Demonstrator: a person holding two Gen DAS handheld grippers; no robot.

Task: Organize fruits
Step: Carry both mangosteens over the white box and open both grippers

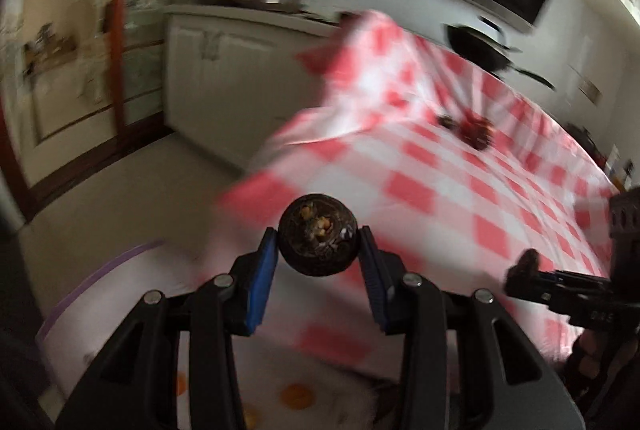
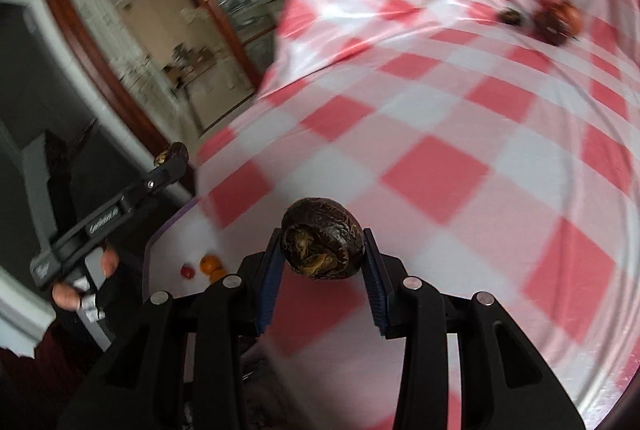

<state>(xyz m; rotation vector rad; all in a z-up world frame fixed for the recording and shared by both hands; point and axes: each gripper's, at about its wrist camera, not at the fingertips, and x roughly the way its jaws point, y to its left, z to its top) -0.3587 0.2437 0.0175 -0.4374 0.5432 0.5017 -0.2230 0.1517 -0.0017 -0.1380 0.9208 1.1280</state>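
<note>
- The left gripper [image 1: 319,244] is clamping a small, round dark fruit [image 1: 318,233] between its blue pads [image 1: 262,282], holding it in the air above the near edge of a red-and-white checked tablecloth [image 1: 448,190].
- The right gripper [image 2: 322,250] is squeezing a larger, wrinkled dark fruit [image 2: 322,237] between its own blue pads [image 2: 272,280], also lifted clear of the cloth.
- Each tool is appearing in the other's camera: the right one is entering from the right of the left view, the left one from the left of the right view, with the person's left hand [image 2: 86,280] wrapped round its handle.
- More fruit [image 2: 554,20], dark and reddish, is sitting in a loose cluster far across the table, well apart from both grippers.
- A white sheet with a purple edge [image 2: 168,230], printed with small orange and red fruit pictures [image 2: 210,264], is lying beneath the grippers at the table's near side.
- Pale digits on the right gripper's body are showing in the left view, apparently "045"; motion blur is leaving other lettering unreadable.
- A dark pan [image 1: 478,46] is resting at the cloth's far edge.
</note>
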